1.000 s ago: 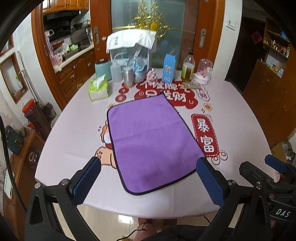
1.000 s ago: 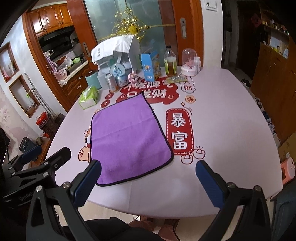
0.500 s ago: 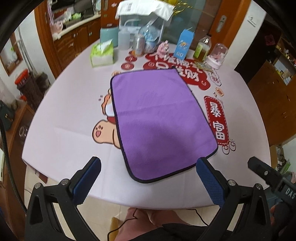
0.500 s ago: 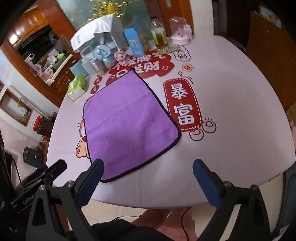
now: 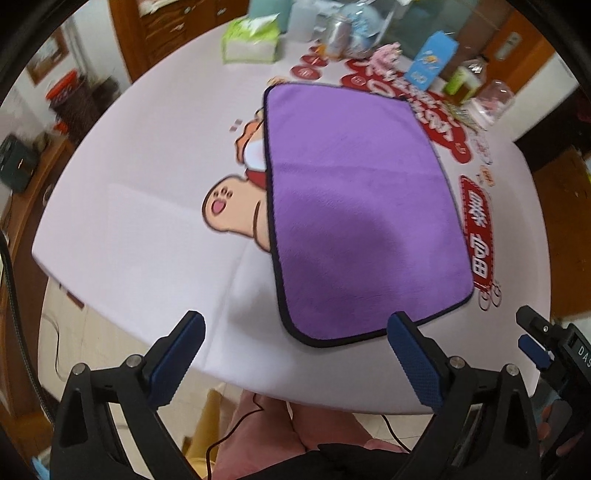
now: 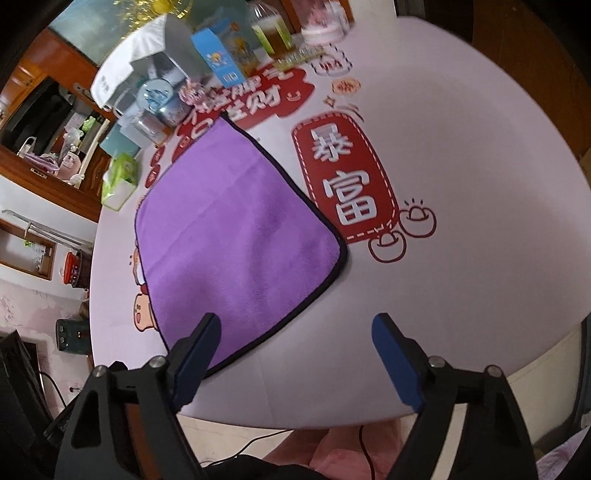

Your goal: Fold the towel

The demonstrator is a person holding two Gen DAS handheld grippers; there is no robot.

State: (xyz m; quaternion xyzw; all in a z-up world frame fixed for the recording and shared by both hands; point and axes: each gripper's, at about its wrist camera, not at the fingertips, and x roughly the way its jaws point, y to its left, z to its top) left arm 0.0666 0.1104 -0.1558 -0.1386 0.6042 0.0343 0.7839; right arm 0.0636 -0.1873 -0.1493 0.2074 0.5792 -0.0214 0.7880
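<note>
1. Purple and plush, the towel lies flat and unfolded on the round table, its dark-piped border showing all the way round; it covers part of a cartoon figure and sits just beside the red banner with white characters.
2. My left gripper hangs above the near table edge with its blue pads spread wide, holding nothing; the towel's near left corner shows between them, closer to the right pad.
3. My right gripper is likewise spread wide and empty; its left pad overlaps the towel's near edge in the view, though I cannot tell whether it touches the cloth.
4. In the left wrist view, part of my right gripper shows at the far right, near the table rim.
5. At the far side of the table stand a tissue pack, a blue carton, a bottle of yellowish liquid and a clear dome, all well apart from the towel.
6. Below the table edge, pink fabric and a thin cable show.
</note>
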